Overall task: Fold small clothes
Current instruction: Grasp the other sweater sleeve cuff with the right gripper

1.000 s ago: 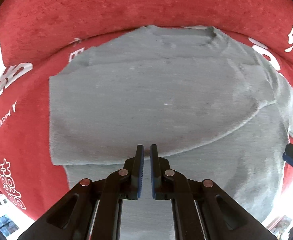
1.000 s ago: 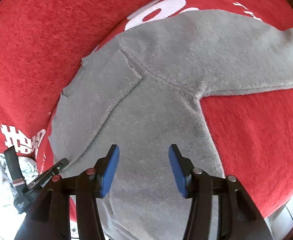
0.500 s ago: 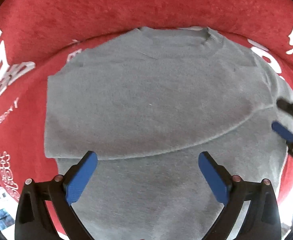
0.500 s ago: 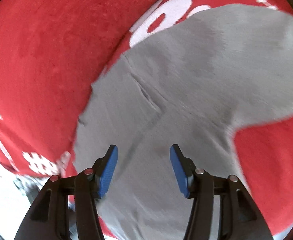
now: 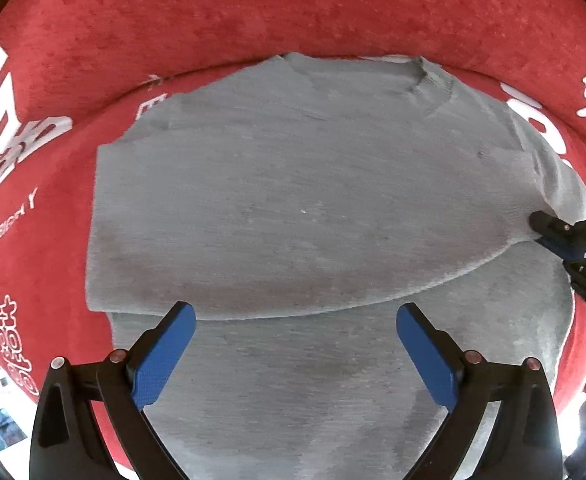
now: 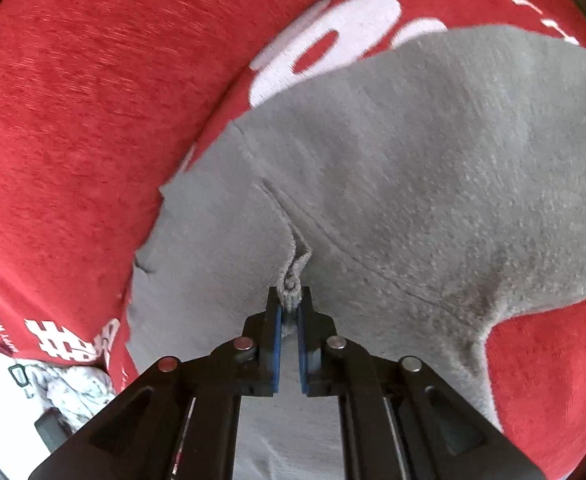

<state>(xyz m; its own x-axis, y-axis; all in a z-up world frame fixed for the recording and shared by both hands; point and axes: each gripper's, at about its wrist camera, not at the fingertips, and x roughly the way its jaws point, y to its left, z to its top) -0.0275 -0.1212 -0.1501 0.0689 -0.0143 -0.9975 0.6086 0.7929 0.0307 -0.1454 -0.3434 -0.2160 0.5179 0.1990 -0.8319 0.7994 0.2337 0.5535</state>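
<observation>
**couchwatcher:** So the soft grey knit sweater is spread flat on the red plush blanket with white lettering, one layer already folded across the body. The left gripper hangs just above it with its blue pads spread wide, nothing between them; the folded hem edge runs right ahead of its tips. The right gripper has its pads squeezed nearly together on a little bunched nub of grey fabric, right at the corner where the folded layer meets the sleeve seam.

**foldnerd:** That pinch looks tiny though?

**couchwatcher:** Yeah, that's my worry. It's only got a small tuft at the very tips, so I reckon a quick pull could let the knit slip out. I can't tell if it caught one layer or both. If both, lifting would probably drag the underside along and wreck the fold. The unfolded sleeve stretches off ahead and to the right of that claw, and its weight might tug the body crooked. With the left one holding nothing down, the whole sweater could slide on the plush.
</observation>
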